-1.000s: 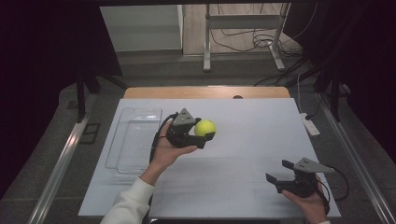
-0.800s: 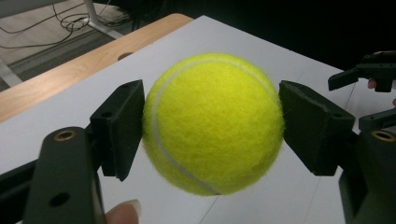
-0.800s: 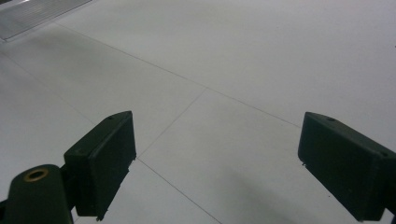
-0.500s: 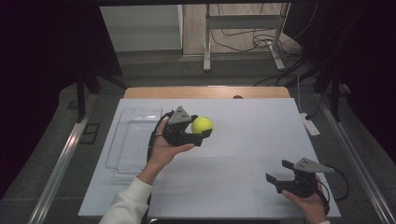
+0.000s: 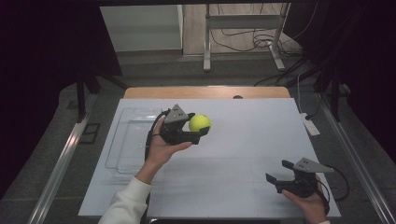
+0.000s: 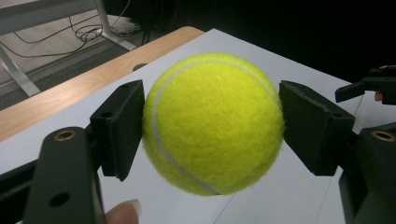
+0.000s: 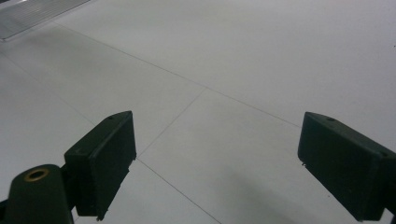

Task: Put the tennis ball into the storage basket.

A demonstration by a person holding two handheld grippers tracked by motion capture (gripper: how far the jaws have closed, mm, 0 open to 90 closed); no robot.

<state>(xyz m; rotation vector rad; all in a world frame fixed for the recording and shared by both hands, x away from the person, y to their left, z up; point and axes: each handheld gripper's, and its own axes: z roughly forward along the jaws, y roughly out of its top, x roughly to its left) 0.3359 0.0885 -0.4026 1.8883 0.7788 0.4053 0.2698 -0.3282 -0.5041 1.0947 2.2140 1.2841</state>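
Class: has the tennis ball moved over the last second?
Yes. The tennis ball, clamped in the left gripper, has drifted slightly left, toward the clear tray.

Dim room, lit white table (image 5: 243, 140) at centre frame.
Grey floor (image 5: 154, 70); metal stand (image 5: 243, 35) and loose cables (image 5: 243, 42) at upper centre.

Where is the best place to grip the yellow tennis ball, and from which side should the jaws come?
Grip the tennis ball across its widest middle, one pad on each opposite side, coming in level from the side. It is round, so off-centre pads would probably slide off. The left gripper already holds it this way, above the white table, beside the clear tray.
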